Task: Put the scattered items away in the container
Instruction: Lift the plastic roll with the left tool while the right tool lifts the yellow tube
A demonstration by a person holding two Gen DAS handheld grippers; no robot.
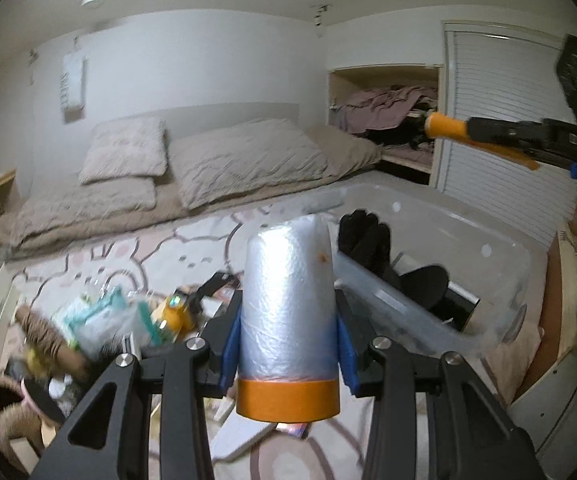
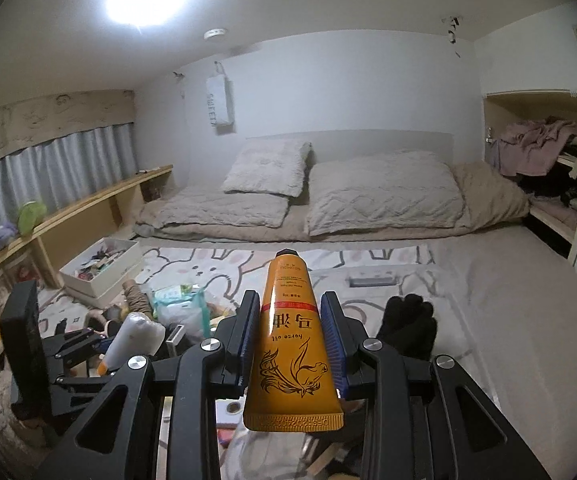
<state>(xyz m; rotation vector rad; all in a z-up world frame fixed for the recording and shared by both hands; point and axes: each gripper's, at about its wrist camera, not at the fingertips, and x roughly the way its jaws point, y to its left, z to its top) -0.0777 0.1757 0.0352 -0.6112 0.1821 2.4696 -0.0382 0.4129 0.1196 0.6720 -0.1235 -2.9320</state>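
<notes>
left view: left gripper [image 1: 288,344] is clamped on the plastic roll [image 1: 288,320], held low by its base, short of the clear bin [image 1: 500,248]; a smooth wrap may be lost mid-carry.
right view: right gripper [image 2: 291,344] is pinched on the orange tube [image 2: 294,344], not yet over the bin; a soft tube could be squeezed out.

Both wrist views face the bed [image 2: 328,208] (shared).

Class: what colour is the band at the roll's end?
Orange band on the roll; left wrist view.

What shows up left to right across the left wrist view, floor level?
Brown slipper → pile of packets → plastic-film roll in the left gripper → black glove → clear container.
</notes>
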